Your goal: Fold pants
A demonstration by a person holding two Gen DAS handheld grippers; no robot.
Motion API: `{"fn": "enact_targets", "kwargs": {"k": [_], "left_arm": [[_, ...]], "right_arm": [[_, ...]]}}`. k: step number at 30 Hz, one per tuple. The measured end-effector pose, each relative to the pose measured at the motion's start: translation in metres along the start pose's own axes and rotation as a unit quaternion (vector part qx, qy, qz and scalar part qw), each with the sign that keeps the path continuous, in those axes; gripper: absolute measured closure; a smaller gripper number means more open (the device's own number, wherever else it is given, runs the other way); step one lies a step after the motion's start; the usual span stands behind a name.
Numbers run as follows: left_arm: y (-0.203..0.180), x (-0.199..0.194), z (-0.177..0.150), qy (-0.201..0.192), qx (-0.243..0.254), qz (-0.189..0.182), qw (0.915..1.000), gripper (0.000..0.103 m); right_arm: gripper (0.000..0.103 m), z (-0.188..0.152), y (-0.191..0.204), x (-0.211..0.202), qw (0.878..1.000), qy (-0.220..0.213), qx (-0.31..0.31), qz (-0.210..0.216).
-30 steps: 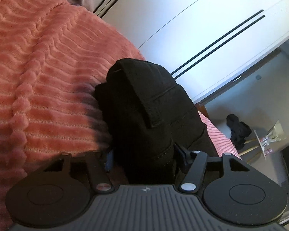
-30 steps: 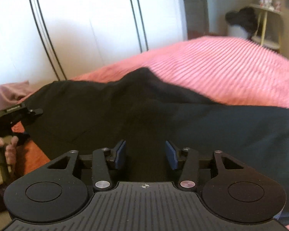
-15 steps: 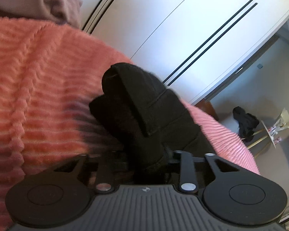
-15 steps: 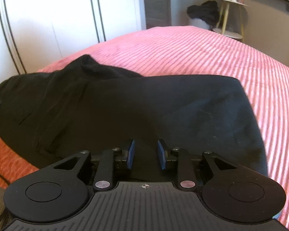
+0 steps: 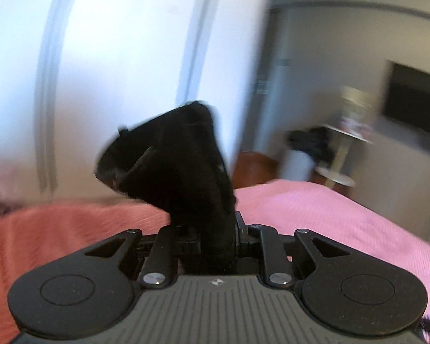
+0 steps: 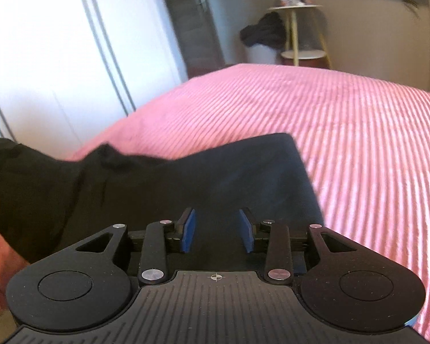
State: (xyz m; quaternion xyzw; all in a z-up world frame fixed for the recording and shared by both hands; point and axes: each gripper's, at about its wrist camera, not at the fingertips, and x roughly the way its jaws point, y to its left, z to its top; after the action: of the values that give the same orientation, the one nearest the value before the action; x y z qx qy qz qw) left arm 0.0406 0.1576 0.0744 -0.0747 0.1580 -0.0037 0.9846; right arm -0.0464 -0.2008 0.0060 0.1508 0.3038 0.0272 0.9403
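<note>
The left gripper (image 5: 215, 238) is raised and points roughly level across the bed, toward the white wardrobe doors (image 5: 123, 66) and the far corner of the room. The right gripper (image 6: 217, 230) sits low over the bed and looks along the pink ribbed bedspread (image 6: 358, 132) toward the doorway.

Half a second ago the left wrist view looked down on the bedspread with the cloth lying against it. Now the view has swung up, the background is smeared with motion, and the bunched cloth stands clear above the bed surface. On the right, the blue pads (image 6: 189, 230) were close together half a second ago; they now stand clearly wider apart, and the far edge of the cloth has drawn nearer to the gripper.

The left gripper's jaws are closed tight on a thick bunch of the black pants (image 5: 180, 166), which rises from between them and curls over to the left. The right gripper's jaws are spread with nothing between the pads; they hover just above the cloth, and contact cannot be judged.

In the right wrist view the black pants (image 6: 172, 183) lie spread on the near part of the bedspread, lifting at the left edge. Far behind stand a small round side table (image 6: 298, 28) and a white bin with dark clothing (image 6: 262, 43).
</note>
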Motion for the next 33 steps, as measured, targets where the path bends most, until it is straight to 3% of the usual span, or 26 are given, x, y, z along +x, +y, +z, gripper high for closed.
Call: {"fn": "enact_targets", "kwargs": {"k": [4,6,7,10,13,16,18,20,22,24,26,30,33], "left_arm": [[-0.086,-0.006,-0.017,0.004,0.113,-0.082,0.9902,0.08],[-0.115,-0.002,-0.033,0.025,0.132,-0.116,0.9841,0.078],[-0.128,0.0,-0.043,0.041,0.139,-0.134,0.9803,0.072],[-0.156,0.006,-0.073,0.094,0.141,-0.183,0.9685,0.013],[-0.157,0.004,-0.093,0.118,0.116,-0.193,0.9673,0.012],[-0.142,-0.001,-0.099,0.123,0.076,-0.134,0.9805,0.01],[-0.13,-0.007,-0.1,0.116,0.035,-0.066,0.9905,0.007],[-0.103,-0.005,-0.101,0.113,-0.026,-0.011,0.9932,0.004],[-0.08,-0.002,-0.101,0.111,-0.098,0.019,0.9888,0.004],[-0.061,0.0,-0.106,0.103,-0.137,0.044,0.9843,0.004],[-0.051,0.011,-0.111,0.125,-0.168,0.069,0.9754,0.004],[-0.048,0.025,-0.117,0.155,-0.178,0.077,0.9688,0.004],[-0.049,0.031,-0.119,0.162,-0.162,0.066,0.9711,0.004]], "right_arm": [[0.061,0.002,-0.023,-0.017,0.999,-0.014,0.03,-0.003],[0.058,0.002,-0.032,-0.024,0.999,-0.019,0.036,-0.006],[0.054,0.002,-0.037,-0.028,0.999,-0.02,0.041,-0.006],[0.048,0.004,-0.054,-0.031,0.998,-0.01,0.065,0.006],[0.043,0.004,-0.066,-0.028,0.994,0.001,0.104,0.031],[0.038,0.006,-0.07,-0.019,0.99,0.017,0.123,0.059],[0.033,0.006,-0.067,-0.009,0.986,0.037,0.138,0.086],[0.028,0.011,-0.064,0.006,0.979,0.06,0.158,0.116],[0.024,0.018,-0.063,0.022,0.971,0.077,0.182,0.134],[0.022,0.023,-0.066,0.042,0.962,0.096,0.208,0.147],[0.022,0.023,-0.068,0.058,0.957,0.112,0.233,0.135],[0.02,0.015,-0.075,0.082,0.943,0.131,0.277,0.127],[0.008,0.018,-0.076,0.093,0.935,0.135,0.293,0.147]]}}
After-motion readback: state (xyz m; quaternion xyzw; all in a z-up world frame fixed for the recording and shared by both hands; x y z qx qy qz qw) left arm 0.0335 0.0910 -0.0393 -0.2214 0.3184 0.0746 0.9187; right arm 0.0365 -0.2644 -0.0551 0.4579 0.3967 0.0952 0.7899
